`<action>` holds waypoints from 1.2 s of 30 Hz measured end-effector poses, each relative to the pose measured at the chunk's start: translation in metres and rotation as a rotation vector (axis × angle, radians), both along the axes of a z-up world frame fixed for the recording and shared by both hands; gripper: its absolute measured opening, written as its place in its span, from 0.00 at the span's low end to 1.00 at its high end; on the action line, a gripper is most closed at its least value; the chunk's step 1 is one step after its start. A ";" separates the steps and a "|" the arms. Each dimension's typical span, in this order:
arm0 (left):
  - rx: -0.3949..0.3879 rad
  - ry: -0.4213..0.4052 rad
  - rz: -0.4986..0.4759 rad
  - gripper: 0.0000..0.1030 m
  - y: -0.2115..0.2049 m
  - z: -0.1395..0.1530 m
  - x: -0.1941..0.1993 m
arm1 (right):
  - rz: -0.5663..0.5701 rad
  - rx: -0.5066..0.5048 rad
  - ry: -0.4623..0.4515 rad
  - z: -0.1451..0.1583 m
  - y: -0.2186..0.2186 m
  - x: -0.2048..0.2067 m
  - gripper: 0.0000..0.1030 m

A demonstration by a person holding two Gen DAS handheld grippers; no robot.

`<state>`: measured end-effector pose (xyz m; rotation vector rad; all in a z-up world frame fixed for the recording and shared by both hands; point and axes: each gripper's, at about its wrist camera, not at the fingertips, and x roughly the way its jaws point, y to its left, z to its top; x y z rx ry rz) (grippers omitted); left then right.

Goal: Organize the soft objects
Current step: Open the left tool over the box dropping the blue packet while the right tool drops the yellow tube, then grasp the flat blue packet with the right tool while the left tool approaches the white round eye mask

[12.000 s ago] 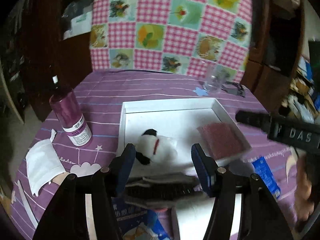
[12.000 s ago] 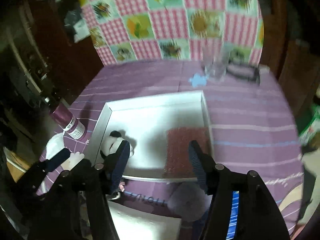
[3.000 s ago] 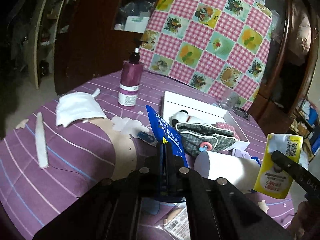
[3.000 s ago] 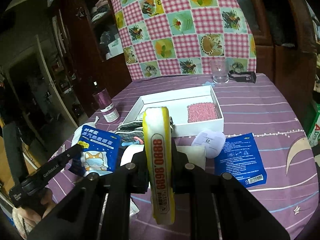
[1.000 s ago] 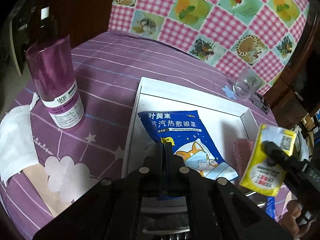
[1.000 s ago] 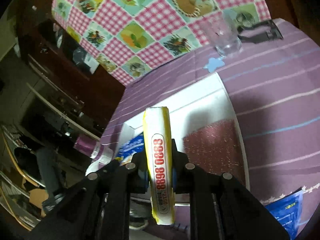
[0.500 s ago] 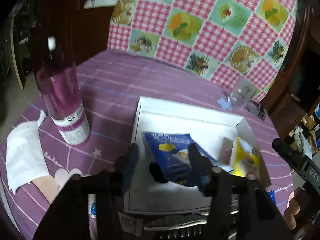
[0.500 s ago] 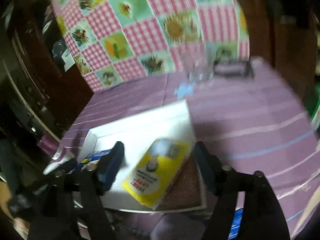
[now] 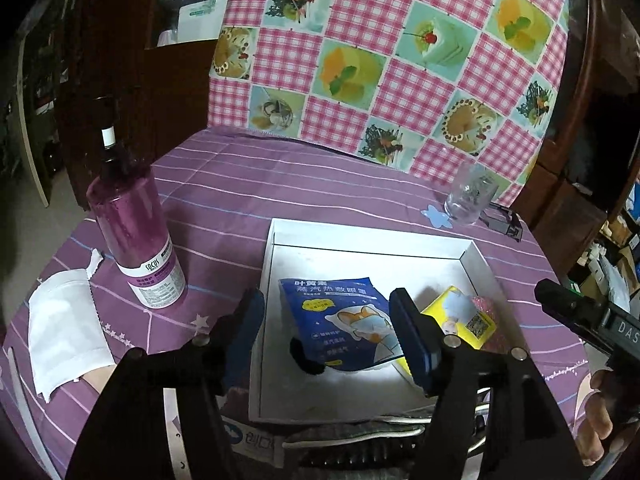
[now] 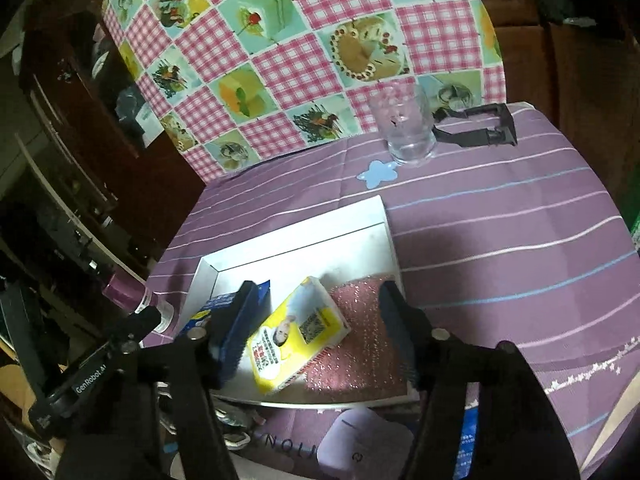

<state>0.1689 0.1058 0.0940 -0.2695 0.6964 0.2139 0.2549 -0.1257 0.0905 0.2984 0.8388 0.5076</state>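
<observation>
Hovering above the near edge of the white tray [image 9: 276, 248], left gripper [image 9: 328, 332] spread wide, holding nothing. Just ahead between its fingers, inside the tray: blue eye-mask packet [image 9: 340, 320], lying flat, a black plush ear or paw poking out from under its near edge. To the right of that packet, past the right finger: yellow tissue pack [image 9: 460, 320], resting partly on a pink glittery sponge [image 9: 486, 306].

Right gripper [image 10: 316, 332] likewise spread wide and empty, poised over the tray's [image 10: 304, 232] near right part. Directly ahead between its fingers: the yellow tissue pack [image 10: 296, 332], tilted, overlapping the pink sponge [image 10: 360, 344]; blue packet [image 10: 224, 304] mostly behind the left finger.

Left of the left gripper on the purple-clothed bench [image 9: 224, 184]: purple pump bottle [image 9: 136, 236] and a white cloth [image 9: 64, 332]. Far ahead to the right: clear glass [image 9: 470, 196].
</observation>
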 end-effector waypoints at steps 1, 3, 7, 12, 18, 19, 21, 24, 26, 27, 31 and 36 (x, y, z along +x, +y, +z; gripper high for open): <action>0.005 -0.004 0.000 0.63 -0.002 0.000 -0.001 | 0.007 -0.004 0.006 0.000 0.001 -0.001 0.58; 0.025 -0.013 0.012 0.63 -0.005 0.000 -0.001 | 0.025 -0.019 0.018 -0.002 0.004 -0.002 0.58; 0.078 -0.015 0.012 0.63 -0.020 -0.002 -0.001 | 0.073 -0.046 0.040 -0.006 0.013 -0.003 0.58; 0.109 -0.032 0.018 0.63 -0.036 0.004 -0.011 | 0.096 -0.073 0.008 0.006 0.019 -0.016 0.58; 0.137 -0.037 -0.031 0.63 -0.049 0.012 -0.035 | 0.132 -0.085 -0.026 0.022 0.023 -0.044 0.58; 0.141 -0.039 -0.033 0.63 -0.051 0.014 -0.040 | 0.135 -0.089 -0.030 0.023 0.023 -0.049 0.58; 0.139 -0.042 -0.033 0.63 -0.053 0.017 -0.048 | 0.141 -0.093 -0.038 0.027 0.023 -0.057 0.58; 0.132 -0.048 -0.043 0.63 -0.057 0.021 -0.060 | 0.154 -0.090 -0.043 0.031 0.020 -0.068 0.58; 0.128 -0.055 -0.050 0.63 -0.059 0.022 -0.067 | 0.161 -0.095 -0.049 0.033 0.019 -0.075 0.58; 0.124 -0.057 -0.057 0.63 -0.061 0.022 -0.070 | 0.164 -0.100 -0.052 0.034 0.017 -0.079 0.58; 0.098 -0.056 -0.089 0.63 -0.062 0.019 -0.083 | 0.175 -0.124 -0.052 0.030 0.010 -0.091 0.58; 0.066 -0.059 -0.121 0.63 -0.068 0.011 -0.098 | 0.147 -0.136 -0.060 0.022 -0.007 -0.106 0.58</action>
